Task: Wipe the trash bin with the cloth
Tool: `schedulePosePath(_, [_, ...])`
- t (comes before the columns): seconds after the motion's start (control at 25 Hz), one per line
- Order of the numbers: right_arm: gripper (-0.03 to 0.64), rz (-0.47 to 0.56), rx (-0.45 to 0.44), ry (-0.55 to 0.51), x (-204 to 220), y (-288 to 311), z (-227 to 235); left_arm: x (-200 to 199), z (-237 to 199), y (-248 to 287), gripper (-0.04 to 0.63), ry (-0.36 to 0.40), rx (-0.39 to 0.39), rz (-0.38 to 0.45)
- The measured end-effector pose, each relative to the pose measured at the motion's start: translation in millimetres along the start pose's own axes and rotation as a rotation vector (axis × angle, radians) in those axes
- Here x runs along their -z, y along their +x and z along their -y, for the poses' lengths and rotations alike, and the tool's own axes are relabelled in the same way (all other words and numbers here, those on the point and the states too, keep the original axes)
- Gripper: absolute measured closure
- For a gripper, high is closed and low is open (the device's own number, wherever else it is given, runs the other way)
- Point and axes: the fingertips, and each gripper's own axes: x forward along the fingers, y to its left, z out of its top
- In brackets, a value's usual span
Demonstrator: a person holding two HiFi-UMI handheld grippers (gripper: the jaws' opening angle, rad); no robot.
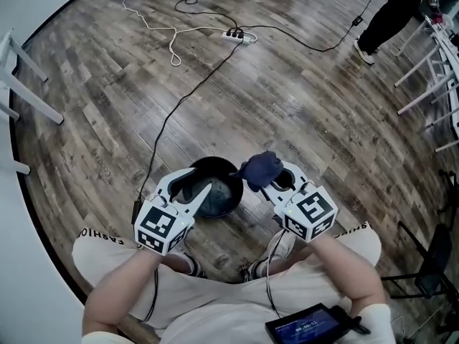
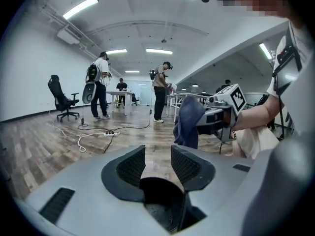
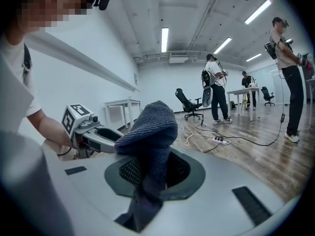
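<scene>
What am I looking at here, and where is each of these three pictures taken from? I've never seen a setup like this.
There is no robot here. A person holds a hand-held gripper in each hand, and the cubes with black-and-white squares are part of those tools. The head view comes from a camera on the person's head, looking down. The other two views come from cameras riding on each gripper, looking along its jaws. On the wooden floor stands a black trash bin, seen from above, with a power strip farther off. The right gripper is shut on a dark blue cloth, close to the bin's right edge. The left gripper is open and empty, with its jaws at the bin's opening.
</scene>
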Motion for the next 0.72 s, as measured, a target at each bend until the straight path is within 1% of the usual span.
schedulePosePath(0.08, [0.54, 0.007, -0.016, 0.0, -4.8, 5.1, -2.3, -1.6, -5.7, 8.1, 0.419, -0.019, 0.003, -0.006])
schedulePosePath(0.12, [0.54, 0.009, -0.025, -0.008, -6.6, 7.0, -4.5, -5.8, -6.2, 11.0, 0.419, -0.014, 0.008, -0.001])
schedulePosePath(0.16, [0.54, 0.008, -0.032, -0.021, -6.9, 8.3, -6.8, -10.2, -5.6, 12.9, 0.419, 0.009, 0.011, 0.005])
schedulePosePath(0.28, [0.54, -0.016, -0.045, -0.058, 2.3, 11.6, -10.3, -13.8, -2.0, 14.5, 0.419, 0.125, 0.007, 0.007])
schedulePosePath(0.36, [0.54, -0.039, -0.053, -0.035, 12.0, 14.1, -9.4, -6.5, 0.1, 13.7, 0.419, 0.169, 0.008, -0.012])
schedulePosePath(0.52, [0.54, -0.054, -0.077, 0.055, 18.7, 20.2, -5.4, 12.0, 1.0, 11.0, 0.419, 0.187, 0.009, -0.06])
schedulePosePath(0.72, [0.54, -0.049, -0.101, 0.053, 13.2, 25.3, -9.1, 41.9, -2.6, 4.1, 0.419, 0.26, -0.022, -0.137])
